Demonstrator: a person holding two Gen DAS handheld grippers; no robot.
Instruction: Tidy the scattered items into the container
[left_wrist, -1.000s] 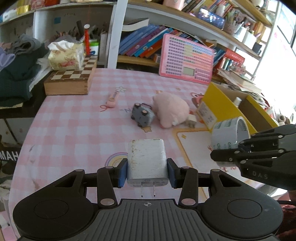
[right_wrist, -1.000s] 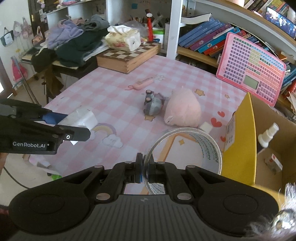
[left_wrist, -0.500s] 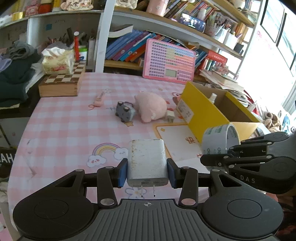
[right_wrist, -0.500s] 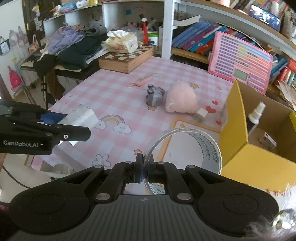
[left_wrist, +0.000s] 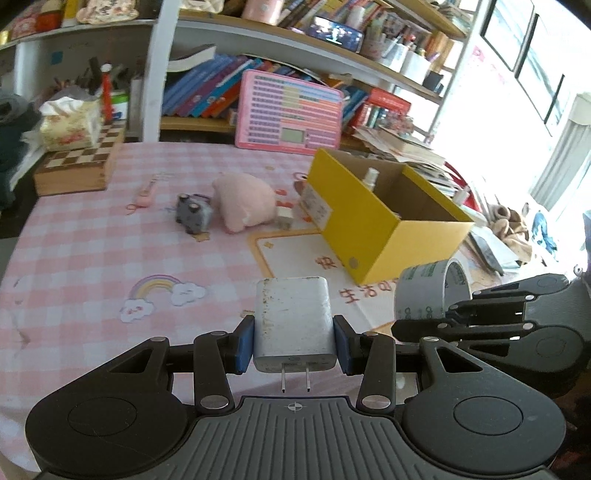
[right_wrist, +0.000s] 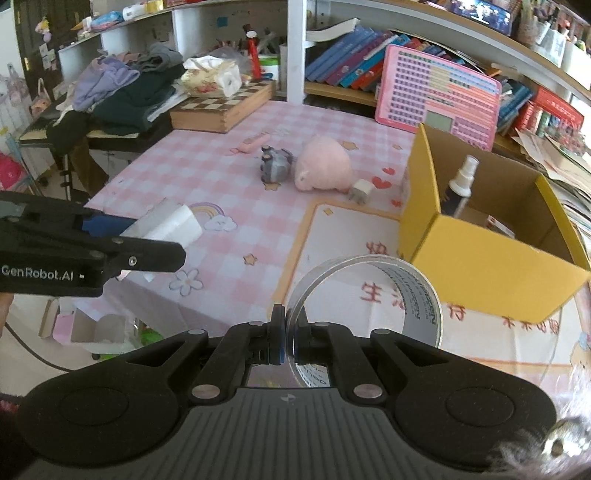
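My left gripper (left_wrist: 293, 341) is shut on a white plug charger (left_wrist: 293, 321), its prongs facing the camera, held above the table's near edge. My right gripper (right_wrist: 290, 334) is shut on the wall of a clear tape roll (right_wrist: 369, 295), which also shows in the left wrist view (left_wrist: 430, 291). The yellow cardboard box (right_wrist: 480, 254) stands open at the right with a spray bottle (right_wrist: 460, 186) inside. On the pink checked cloth lie a pink plush (right_wrist: 323, 162), a grey toy (right_wrist: 275, 166), a small white cube plug (right_wrist: 360, 190) and a pink clip (right_wrist: 253, 142).
A chessboard box (right_wrist: 221, 105) with a tissue pack (right_wrist: 210, 75) sits at the back left beside piled clothes (right_wrist: 122, 88). A pink toy tablet (right_wrist: 437, 92) leans on the bookshelf behind. The table's near edge drops to the floor at lower left.
Both grippers have pulled back and risen with their loads. The table items look smaller and the yellow box has come more fully into view.
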